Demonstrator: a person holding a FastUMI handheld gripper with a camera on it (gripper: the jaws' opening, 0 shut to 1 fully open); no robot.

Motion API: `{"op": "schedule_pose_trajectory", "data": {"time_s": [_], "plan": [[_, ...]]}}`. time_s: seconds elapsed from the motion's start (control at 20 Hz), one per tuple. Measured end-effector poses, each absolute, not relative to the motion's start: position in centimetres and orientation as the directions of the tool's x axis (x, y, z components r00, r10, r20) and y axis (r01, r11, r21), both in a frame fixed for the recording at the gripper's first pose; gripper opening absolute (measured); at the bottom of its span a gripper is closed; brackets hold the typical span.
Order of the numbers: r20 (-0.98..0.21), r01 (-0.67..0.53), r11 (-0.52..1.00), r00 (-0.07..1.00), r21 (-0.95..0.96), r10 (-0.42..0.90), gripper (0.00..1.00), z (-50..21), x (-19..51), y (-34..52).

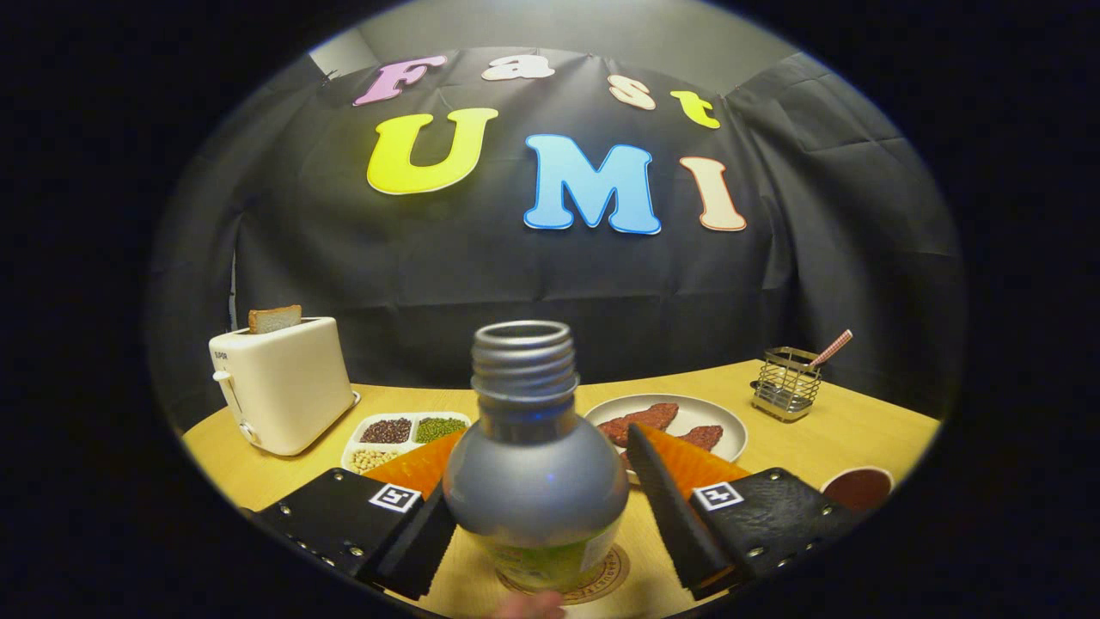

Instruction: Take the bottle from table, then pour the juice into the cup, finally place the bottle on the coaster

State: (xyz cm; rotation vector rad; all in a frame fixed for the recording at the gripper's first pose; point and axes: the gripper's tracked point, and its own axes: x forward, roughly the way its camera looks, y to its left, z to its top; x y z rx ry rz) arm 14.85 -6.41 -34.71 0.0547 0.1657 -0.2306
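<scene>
Table [859, 421]: light wood, curved edge, carrying everything below.

Toaster [279, 387]: far left, a slice of bread [275, 319] standing in the slot. Plate [730, 421] beyond the right finger holds dark reddish pieces. Divided tray [408, 432] of beans and seeds sits between toaster and plate. Wire caddy [786, 383] far right. Cup [859, 487], dark inside, just outside the right finger.

Bottle [534, 464]: upright between the fingers, cap off, threaded neck open at the top. Its base stands on the coaster [606, 578], whose printed ring shows under it. Dull metallic shoulder, label band lower down. Liquid level not visible.

Gripper [550, 507]: fingers parted. The left finger looks to be touching the bottle's shoulder; the right one stands clear of it with a gap. Not clamped.

Handling judgement: rigid wall, likely smooth and a bit slippery on the rounded shoulder, where pads could ride upward. Better hold is lower, on the straighter labelled body. Open mouth means any tilt while carrying risks a spill. Weight uncertain; probably light if already poured.

A fingertip [533, 604] shows just below the bottle's base.
</scene>
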Motion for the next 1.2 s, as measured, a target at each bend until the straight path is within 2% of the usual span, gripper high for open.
{"op": "schedule_pose_trajectory", "data": {"time_s": [0.05,0.2,0.4,0.65,0.75,1.05,1.2], "plan": [[-0.139,0.209,0.977,0.97,0.044,-0.201,0.98,-33.0,14.8,-6.1],[-0.084,0.18,0.983,0.981,0.047,-0.175,0.98,-27.7,13.5,-5.9],[-0.078,0.107,0.993,0.992,0.052,-0.103,0.98,-21.1,9.6,-6.2],[-0.06,0.194,0.97,0.98,0.145,-0.188,0.98,-10.4,5.3,-8.7],[-0.031,0.194,0.972,0.981,0.131,-0.192,0.98,-7.1,4.5,-8.8],[-0.04,0.207,0.976,0.978,0.068,-0.205,0.98,-2.5,2.6,-7.7],[-0.018,0.166,0.984,0.986,0.059,-0.166,0.98,-0.8,2.1,-6.2]]}}
